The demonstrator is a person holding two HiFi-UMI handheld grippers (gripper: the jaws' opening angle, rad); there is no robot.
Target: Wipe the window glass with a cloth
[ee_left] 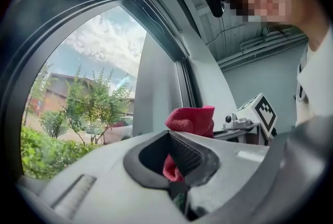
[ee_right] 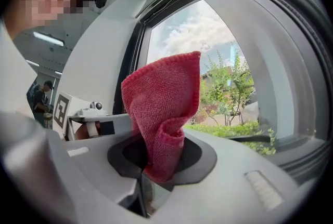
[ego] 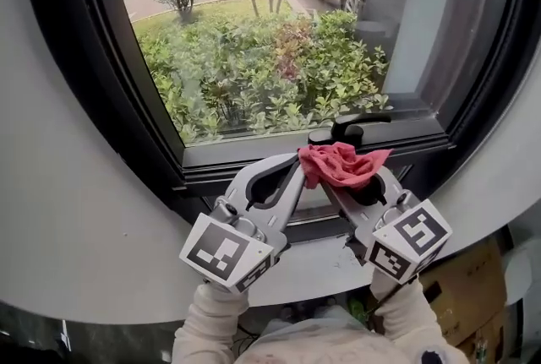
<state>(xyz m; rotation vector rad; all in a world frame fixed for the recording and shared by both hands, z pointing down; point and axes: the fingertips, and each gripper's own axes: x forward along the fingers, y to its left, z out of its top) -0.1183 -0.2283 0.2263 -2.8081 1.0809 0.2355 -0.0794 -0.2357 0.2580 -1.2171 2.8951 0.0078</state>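
Observation:
A red cloth is bunched between both grippers, just below the window glass and in front of the black frame. My left gripper comes in from the lower left and is shut on the cloth's left edge. In the left gripper view a red fold sits pinched in its jaws. From the lower right, my right gripper is shut on the cloth; in the right gripper view the cloth stands up out of its jaws. Neither gripper touches the glass.
A black window handle sits on the frame right behind the cloth. The pale sill runs under the grippers. A cardboard box stands at the lower right. Bushes and a parked car show outside.

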